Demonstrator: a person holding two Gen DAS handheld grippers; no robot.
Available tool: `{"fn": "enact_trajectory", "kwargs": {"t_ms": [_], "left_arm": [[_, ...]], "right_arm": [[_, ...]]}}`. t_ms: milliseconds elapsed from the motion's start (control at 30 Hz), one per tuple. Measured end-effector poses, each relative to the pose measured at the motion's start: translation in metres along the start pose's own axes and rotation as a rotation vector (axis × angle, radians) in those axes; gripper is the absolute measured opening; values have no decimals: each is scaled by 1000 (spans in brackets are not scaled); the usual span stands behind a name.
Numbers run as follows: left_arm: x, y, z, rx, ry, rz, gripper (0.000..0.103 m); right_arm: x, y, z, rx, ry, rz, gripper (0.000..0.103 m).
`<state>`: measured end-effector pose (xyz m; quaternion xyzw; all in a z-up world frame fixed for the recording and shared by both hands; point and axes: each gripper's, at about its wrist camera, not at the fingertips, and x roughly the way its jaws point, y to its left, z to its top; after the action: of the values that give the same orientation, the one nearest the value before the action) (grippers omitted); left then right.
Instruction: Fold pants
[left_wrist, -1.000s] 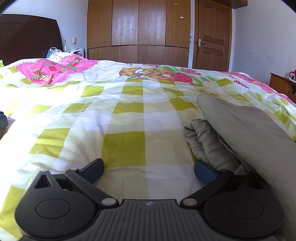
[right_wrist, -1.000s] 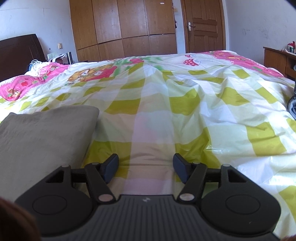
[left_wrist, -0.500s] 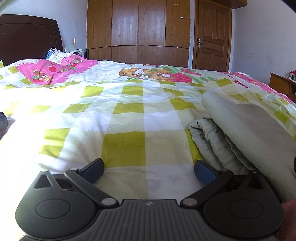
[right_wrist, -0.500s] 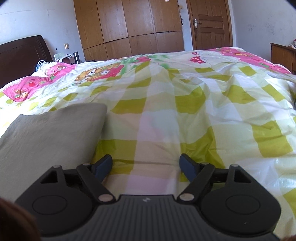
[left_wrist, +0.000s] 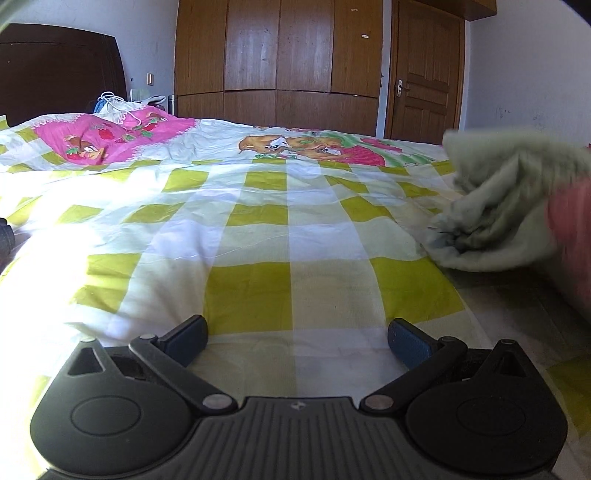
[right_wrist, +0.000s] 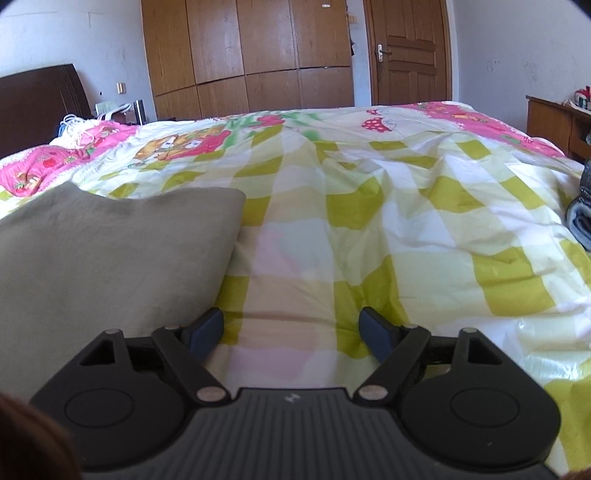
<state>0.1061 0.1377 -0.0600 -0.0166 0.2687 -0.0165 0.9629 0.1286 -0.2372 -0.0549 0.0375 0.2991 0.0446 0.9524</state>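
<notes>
Left hand-held gripper (left_wrist: 297, 334) sits low over the bed (left_wrist: 258, 236), jaws spread wide, nothing between them but checked quilt. Over at the right edge of that view, the pants (left_wrist: 491, 206), a pale grey-green bundle, appear blurred and bunched, seemingly lifted off the quilt, with a pinkish smear of what may be a person's hand (left_wrist: 570, 229) right beside them (too blurred to be sure of the grip).

Switch to the right wrist view: the right hand-held gripper (right_wrist: 291, 328) is also parted, its blue fingertips (right_wrist: 373, 328) clear of any cloth, with bare quilt in the gap. The left tip sits just beside the edge of the pants (right_wrist: 110, 258), which here read as a smooth, flat, folded slab lying on the near left part of the bed.

The quilt is yellow-green and white checks, with pink cartoon panels of bears and strawberries toward the far side. Beyond it, a wooden wardrobe (right_wrist: 251, 55) and a panelled door (right_wrist: 406, 51) with a metal handle. Dark headboard (left_wrist: 59, 74) far left, a wooden side cabinet (right_wrist: 554, 122) far right.

Writing? None legible. Only a small embossed mark on each gripper body, too small to read, and a tiny label on the wardrobe that cannot be made out.
</notes>
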Motion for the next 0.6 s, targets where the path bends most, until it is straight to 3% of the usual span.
{"fn": "enact_trajectory", "kwargs": {"t_ms": [233, 400, 600], "left_arm": [[1, 0, 1, -4, 2, -1, 103], [1, 0, 1, -5, -2, -3, 103], [0, 0, 0, -7, -9, -5, 103]], "right_arm": [[-6, 14, -3, -37, 10, -4, 83], [-9, 48, 4, -84, -1, -51, 80], [-4, 82, 1, -153, 24, -39, 80]]}}
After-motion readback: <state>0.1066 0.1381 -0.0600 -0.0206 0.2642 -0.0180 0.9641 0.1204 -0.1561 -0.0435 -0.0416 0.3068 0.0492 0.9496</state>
